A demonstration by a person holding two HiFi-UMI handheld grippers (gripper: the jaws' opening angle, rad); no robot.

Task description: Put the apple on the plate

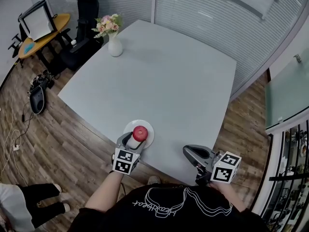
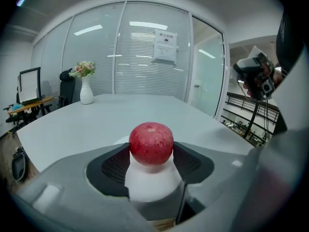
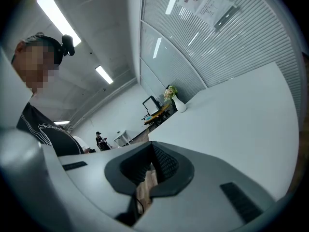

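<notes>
A red apple [image 1: 140, 133] sits between the pads of my left gripper [image 1: 137, 139], which is shut on its sides. It is just over a small white plate [image 1: 148, 127] near the table's front edge; whether it touches the plate I cannot tell. In the left gripper view the apple [image 2: 151, 142] fills the gap between the dark pads of the left gripper [image 2: 151, 150], with the plate [image 2: 152, 181] right beneath it. My right gripper [image 1: 186, 151] hovers at the front edge to the right of the plate, jaws together and holding nothing. In its own view the right gripper [image 3: 150, 154] shows the pads meeting at their tips.
The grey table [image 1: 164, 81] stretches away ahead. A white vase of flowers [image 1: 115, 43] stands at its far left corner. A black office chair [image 1: 86, 8] and a side desk are beyond it. Glass walls with blinds close the back and right.
</notes>
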